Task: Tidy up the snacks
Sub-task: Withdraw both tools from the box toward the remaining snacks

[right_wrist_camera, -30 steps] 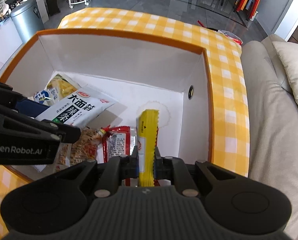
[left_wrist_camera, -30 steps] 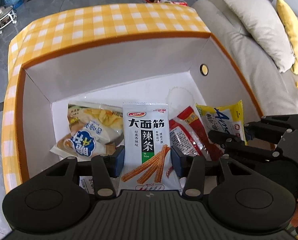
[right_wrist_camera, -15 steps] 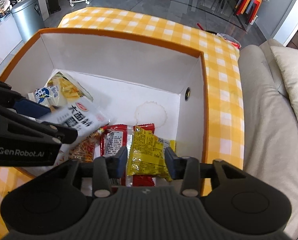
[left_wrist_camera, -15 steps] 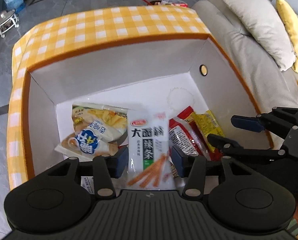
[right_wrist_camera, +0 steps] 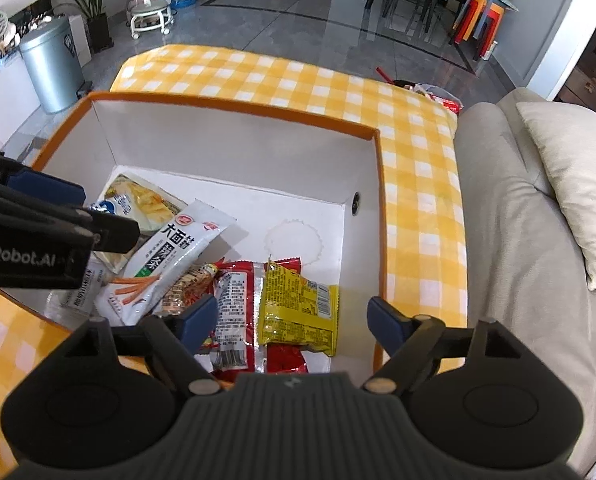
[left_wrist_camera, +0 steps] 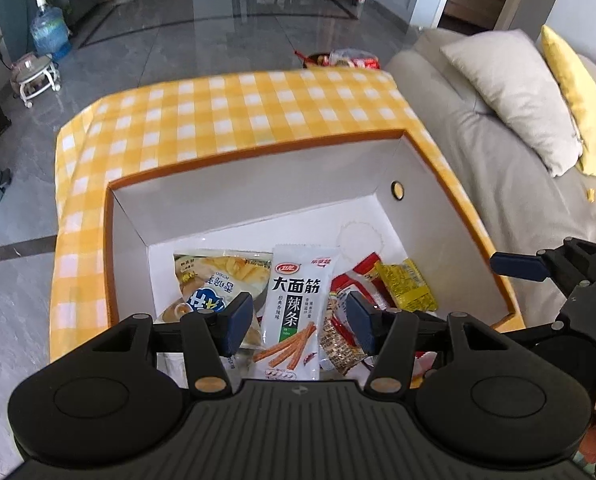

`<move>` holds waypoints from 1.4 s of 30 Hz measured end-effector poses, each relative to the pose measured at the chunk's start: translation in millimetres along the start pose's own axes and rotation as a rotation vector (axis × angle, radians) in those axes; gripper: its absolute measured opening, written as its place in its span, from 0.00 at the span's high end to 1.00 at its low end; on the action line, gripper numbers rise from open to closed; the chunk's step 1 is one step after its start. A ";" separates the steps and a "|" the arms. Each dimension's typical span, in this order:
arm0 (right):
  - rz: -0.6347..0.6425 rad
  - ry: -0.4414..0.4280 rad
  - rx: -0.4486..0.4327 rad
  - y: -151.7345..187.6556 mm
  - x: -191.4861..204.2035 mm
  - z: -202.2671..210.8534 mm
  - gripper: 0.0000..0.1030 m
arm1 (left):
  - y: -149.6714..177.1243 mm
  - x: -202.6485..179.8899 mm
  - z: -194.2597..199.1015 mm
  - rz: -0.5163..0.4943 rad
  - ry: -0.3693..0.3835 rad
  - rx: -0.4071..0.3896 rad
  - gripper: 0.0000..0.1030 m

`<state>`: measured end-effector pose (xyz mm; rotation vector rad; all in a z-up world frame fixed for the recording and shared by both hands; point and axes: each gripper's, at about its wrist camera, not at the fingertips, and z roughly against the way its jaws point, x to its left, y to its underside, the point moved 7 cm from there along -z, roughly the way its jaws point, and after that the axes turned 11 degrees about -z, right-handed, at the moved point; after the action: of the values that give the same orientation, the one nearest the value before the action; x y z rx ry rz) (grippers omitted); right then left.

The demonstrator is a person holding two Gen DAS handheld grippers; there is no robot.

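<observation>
Orange-rimmed box (left_wrist_camera: pixel 258 156) on yellow checked tablecloth (left_wrist_camera: pixel 238 108), snack packets (right_wrist_camera: pixel 294 300) inside.

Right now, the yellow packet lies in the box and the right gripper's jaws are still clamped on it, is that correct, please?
Not quite: the yellow packet does lie in the box, but the right gripper has its jaws wide open, clear of it, as the right wrist view shows.

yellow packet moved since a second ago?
Yes. The yellow packet left the right gripper, whose jaws are open, and lies flat near the box's right wall.
</observation>
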<state>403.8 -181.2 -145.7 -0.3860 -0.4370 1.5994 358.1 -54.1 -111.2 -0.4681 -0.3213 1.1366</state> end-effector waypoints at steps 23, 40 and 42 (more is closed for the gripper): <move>-0.205 -0.079 -0.146 62.1 2.2 100.1 0.08 | 54.8 -14.7 97.9 -0.006 -0.082 -0.165 0.36; -0.267 -0.059 -0.152 150.8 -7.5 107.1 0.11 | 136.2 -27.1 91.9 0.142 -0.002 -0.085 0.39; -0.287 -0.080 -0.135 157.6 -10.8 103.9 0.11 | 142.6 -27.6 88.9 0.180 0.012 -0.077 0.39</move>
<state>216.7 -205.8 -134.1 -0.3448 -0.6344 1.3127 192.7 -13.7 -108.0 -0.5802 -0.3183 1.2994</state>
